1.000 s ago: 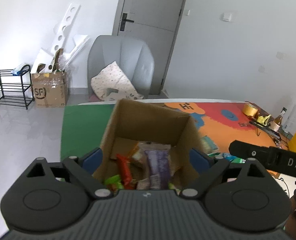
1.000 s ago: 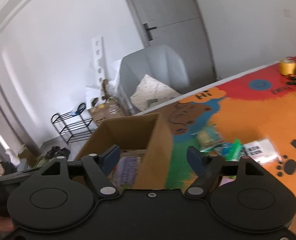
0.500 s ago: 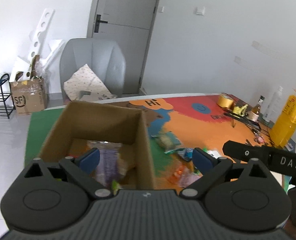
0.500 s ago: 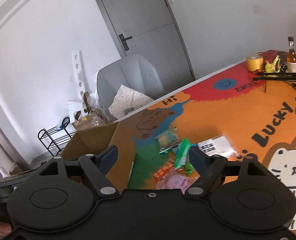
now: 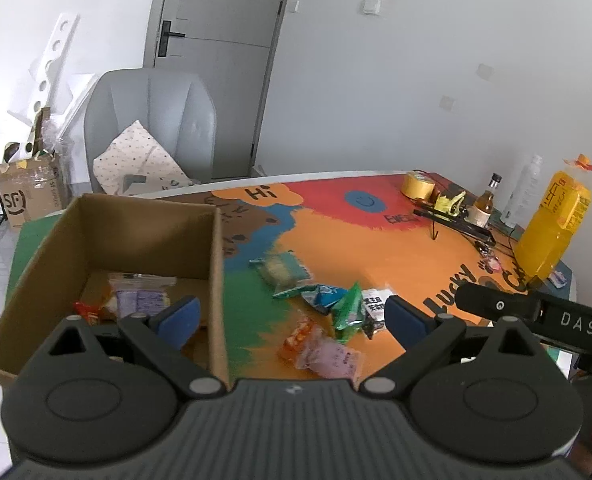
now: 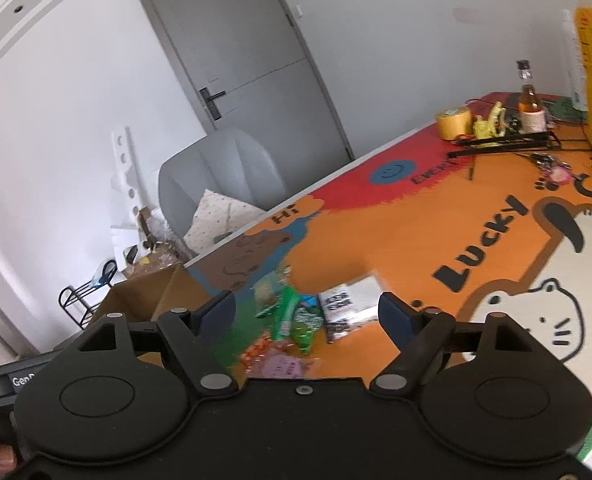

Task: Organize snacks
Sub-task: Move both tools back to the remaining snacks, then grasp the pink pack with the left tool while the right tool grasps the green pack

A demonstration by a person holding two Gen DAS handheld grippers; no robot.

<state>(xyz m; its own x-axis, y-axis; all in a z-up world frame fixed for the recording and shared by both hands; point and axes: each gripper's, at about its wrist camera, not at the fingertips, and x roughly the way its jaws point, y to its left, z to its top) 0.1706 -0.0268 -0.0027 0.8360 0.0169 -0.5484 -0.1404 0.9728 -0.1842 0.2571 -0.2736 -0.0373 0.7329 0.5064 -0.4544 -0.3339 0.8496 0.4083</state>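
An open cardboard box [image 5: 216, 264] stands on the table's left, holding a purple packet [image 5: 140, 300] and a red one [image 5: 88, 312]. Loose snacks lie right of it: a pink packet [image 5: 331, 360], an orange one [image 5: 299, 338], a green one [image 5: 347, 312], a blue one [image 5: 319, 294], a black-and-white one [image 5: 373, 308] and a teal cracker pack [image 5: 282, 270]. My left gripper [image 5: 292, 320] is open and empty above the box's right wall and the pile. My right gripper [image 6: 307, 312] is open and empty above the same pile [image 6: 292, 332]; the box [image 6: 148, 296] shows at left.
A colourful cartoon mat [image 5: 375, 248] covers the table. At the far right stand a yellow bottle [image 5: 551, 228], a tape roll [image 5: 417, 186], a small brown bottle [image 5: 485, 204] and black tools [image 5: 455, 220]. A grey chair [image 5: 152, 120] with a cushion is behind the table.
Both grippers swung right, from over the box to over the loose snack pile. Both stayed open and empty.
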